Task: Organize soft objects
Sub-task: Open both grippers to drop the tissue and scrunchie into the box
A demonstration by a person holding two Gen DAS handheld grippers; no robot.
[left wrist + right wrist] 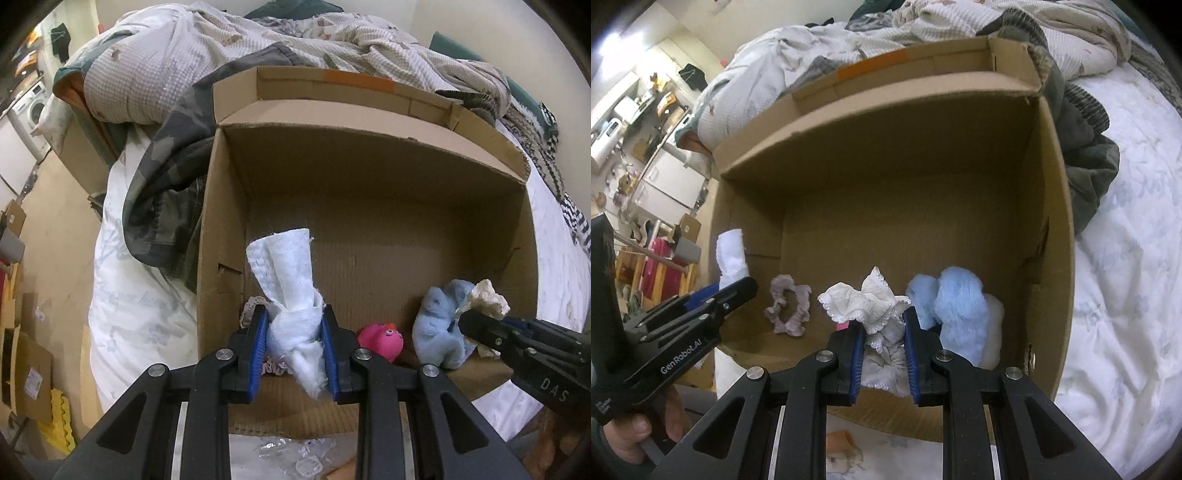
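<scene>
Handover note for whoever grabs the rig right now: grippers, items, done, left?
Left gripper: shut on a white cloth, held over the cardboard box.
Right gripper: shut on a white frilly sock, also over the box.
Already in the box: purple scrunchie, pink toy, blue plush.
Left: release both pieces into the box. No other loose items to sort are visible.

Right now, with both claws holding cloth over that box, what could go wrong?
1. The left claw pinches the white cloth only near its bunched end, so it might slip out and miss the cardboard box.
2. The right claw with its frilly white cloth sits close to the blue plush toy; lowering could snag or shove it.
</scene>
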